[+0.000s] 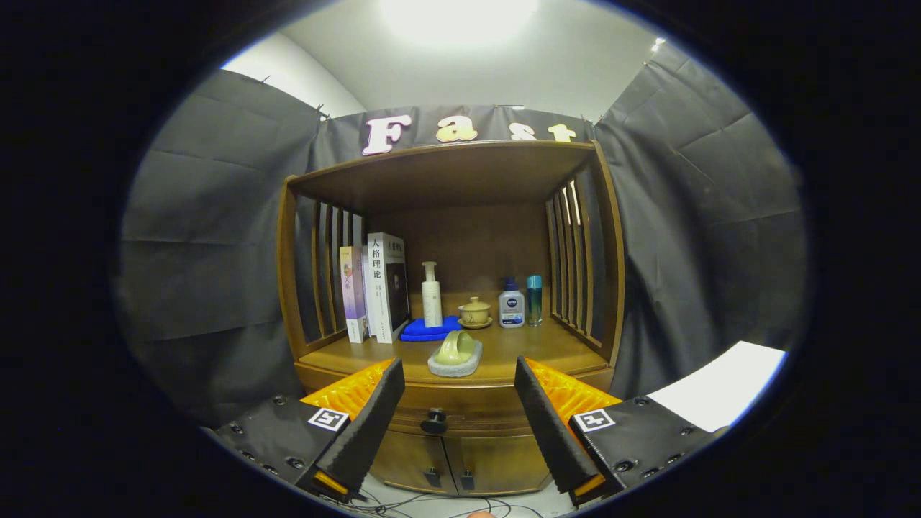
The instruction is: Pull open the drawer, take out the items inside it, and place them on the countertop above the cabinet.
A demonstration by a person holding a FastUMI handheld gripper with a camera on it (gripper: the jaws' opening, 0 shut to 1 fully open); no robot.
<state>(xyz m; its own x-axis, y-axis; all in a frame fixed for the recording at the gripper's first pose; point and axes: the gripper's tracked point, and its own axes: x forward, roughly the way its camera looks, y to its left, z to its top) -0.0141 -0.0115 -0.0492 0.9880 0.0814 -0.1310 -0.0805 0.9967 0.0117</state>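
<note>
The wooden drawer (460,416) is sitting apparently closed under the countertop (504,352), its dark knob (434,420) facing forward.

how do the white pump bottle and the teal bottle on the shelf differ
The white pump bottle is taller and has a pump head; the teal bottle is shorter with a plain flat top. The white one stands on the blue cloth, near the books; the teal one stands on bare wood at the slatted right side. Both stand upright at the back of the countertop, well beyond the open gripper.
</note>
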